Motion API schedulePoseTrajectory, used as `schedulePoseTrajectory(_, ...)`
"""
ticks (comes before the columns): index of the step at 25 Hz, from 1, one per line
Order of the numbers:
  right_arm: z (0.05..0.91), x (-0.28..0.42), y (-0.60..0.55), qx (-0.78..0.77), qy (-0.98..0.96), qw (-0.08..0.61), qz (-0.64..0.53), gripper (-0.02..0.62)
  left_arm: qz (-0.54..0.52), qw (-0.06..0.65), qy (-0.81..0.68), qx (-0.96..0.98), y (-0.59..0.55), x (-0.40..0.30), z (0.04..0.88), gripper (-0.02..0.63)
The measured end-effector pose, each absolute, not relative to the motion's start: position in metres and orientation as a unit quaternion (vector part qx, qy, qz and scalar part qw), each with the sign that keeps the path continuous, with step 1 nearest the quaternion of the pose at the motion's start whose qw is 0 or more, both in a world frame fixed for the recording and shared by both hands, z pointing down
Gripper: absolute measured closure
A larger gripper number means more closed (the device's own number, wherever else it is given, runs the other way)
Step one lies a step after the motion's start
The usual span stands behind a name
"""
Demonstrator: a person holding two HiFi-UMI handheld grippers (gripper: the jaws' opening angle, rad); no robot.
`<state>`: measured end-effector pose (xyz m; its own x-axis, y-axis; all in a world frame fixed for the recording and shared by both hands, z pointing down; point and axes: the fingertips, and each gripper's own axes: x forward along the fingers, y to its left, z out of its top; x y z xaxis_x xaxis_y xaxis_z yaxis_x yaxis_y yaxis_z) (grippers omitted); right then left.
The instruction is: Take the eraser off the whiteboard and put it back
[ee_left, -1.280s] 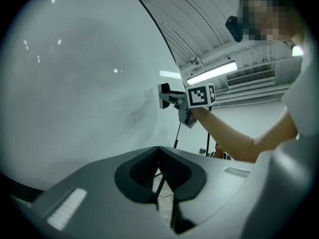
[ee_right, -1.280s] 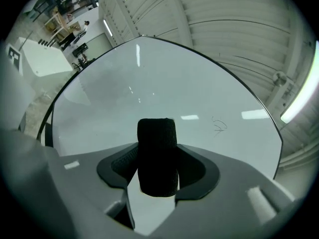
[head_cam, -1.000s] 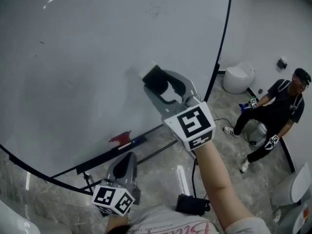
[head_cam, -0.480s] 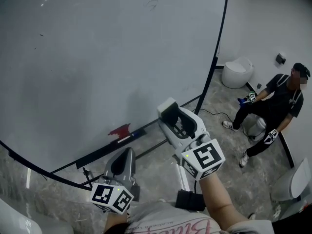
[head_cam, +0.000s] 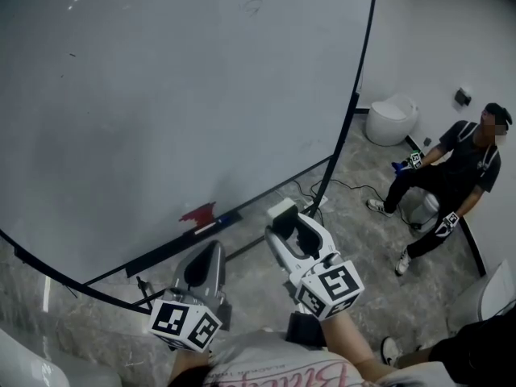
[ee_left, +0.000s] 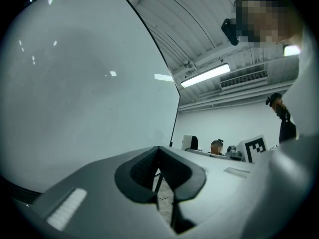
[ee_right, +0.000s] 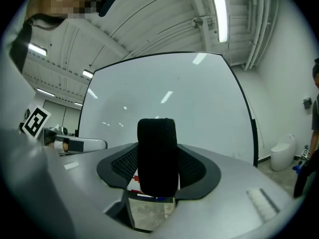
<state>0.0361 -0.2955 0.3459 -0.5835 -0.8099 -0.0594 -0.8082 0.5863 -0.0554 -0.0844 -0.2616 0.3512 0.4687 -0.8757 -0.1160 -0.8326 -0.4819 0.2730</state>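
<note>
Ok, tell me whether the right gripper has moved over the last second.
Yes. The right gripper, shut on the eraser, has dropped from the whiteboard's face to its bottom rail.

The whiteboard's tray point(head_cam: 161, 256) carries a red object point(head_cam: 198, 214) and a marker point(head_cam: 216, 223).

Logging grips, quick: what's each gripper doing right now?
Left gripper: jaws closed, nothing between them.
Right gripper: jaws clamped on the eraser.
</note>
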Motion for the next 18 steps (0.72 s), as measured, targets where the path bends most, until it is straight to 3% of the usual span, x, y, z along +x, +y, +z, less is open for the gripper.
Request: schedulePoseTrajectory(18, 0.3490, 0.0361, -0.2945, -0.463, 0.886, 0.025, -0.005, 0.368, -0.134, 0.093, -0.510, 0.844, -0.2599, -0.0851, 0.3518, 0.606)
